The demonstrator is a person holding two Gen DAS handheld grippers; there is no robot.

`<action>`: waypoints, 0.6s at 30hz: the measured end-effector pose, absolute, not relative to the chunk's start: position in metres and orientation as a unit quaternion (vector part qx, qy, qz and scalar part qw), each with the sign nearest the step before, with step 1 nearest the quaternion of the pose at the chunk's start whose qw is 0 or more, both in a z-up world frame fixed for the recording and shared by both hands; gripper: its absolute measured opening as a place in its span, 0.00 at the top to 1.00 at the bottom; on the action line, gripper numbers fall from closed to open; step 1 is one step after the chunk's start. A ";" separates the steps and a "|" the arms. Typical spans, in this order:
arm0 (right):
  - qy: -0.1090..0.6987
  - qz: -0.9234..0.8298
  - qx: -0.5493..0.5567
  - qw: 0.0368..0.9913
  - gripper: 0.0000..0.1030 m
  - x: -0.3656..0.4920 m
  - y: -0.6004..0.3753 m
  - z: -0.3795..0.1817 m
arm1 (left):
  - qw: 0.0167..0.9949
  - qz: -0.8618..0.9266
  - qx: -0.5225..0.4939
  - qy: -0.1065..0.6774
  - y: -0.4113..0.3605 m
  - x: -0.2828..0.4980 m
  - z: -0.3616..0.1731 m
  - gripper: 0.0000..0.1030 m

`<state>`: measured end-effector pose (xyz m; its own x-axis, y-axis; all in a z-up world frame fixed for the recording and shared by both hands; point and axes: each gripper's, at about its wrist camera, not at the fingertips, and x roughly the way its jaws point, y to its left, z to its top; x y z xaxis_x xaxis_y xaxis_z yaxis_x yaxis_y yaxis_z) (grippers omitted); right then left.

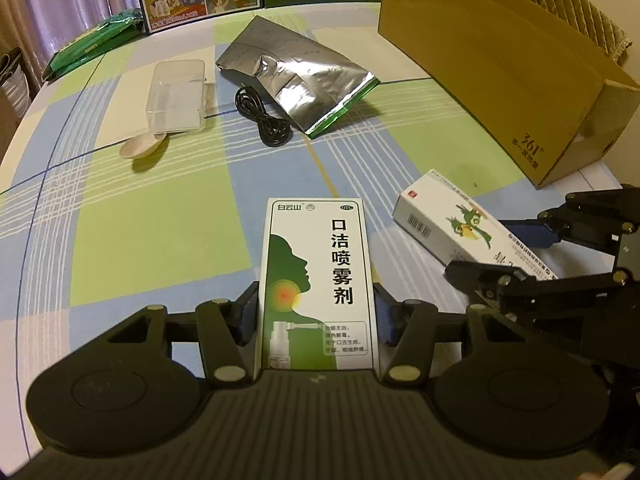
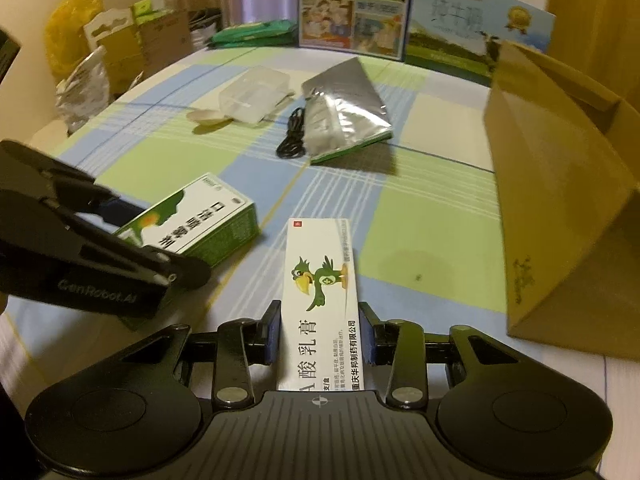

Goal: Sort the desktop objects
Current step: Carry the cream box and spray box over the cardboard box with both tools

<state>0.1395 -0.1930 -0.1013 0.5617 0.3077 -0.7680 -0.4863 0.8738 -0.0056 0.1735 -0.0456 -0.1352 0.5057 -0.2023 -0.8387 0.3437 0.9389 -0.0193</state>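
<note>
Squarely between the closed fingers of the left gripper (image 1: 316, 312) sits a green-and-white spray box (image 1: 316, 280) printed 口洁喷雾剂, 白云山 and OTC; the right gripper (image 2: 320, 332) clamps a white ointment box (image 2: 320, 300) bearing a green parrot, 酸乳膏 and 重庆华邦制药有限公司; both boxes lie near on the checked worktop (image 1: 160, 240); at the right stands a cardboard carton (image 1: 500, 72) marked 361°; farther off rest a silver foil pouch (image 1: 296, 76), a black cable (image 1: 264, 120) and a clear plastic box (image 1: 176, 96).
</note>
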 end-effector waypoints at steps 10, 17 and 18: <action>0.400 0.198 -0.078 0.891 0.66 0.120 -0.208 -0.073 | 0.869 -0.157 0.061 0.465 -0.048 0.152 -0.115 0.51; 0.388 0.187 -0.066 0.900 0.66 0.105 -0.214 -0.051 | 0.873 -0.158 0.058 0.457 -0.053 0.135 -0.096 0.51; 0.386 0.187 -0.066 0.901 0.66 0.103 -0.215 -0.049 | 0.874 -0.158 0.057 0.456 -0.054 0.132 -0.093 0.51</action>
<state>0.1033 -0.2150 -0.0485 0.6317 0.2857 -0.7207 -0.3873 0.9216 0.0259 0.1323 -0.0535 -0.0935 0.5346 -0.2243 -0.8148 0.3277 0.9437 -0.0447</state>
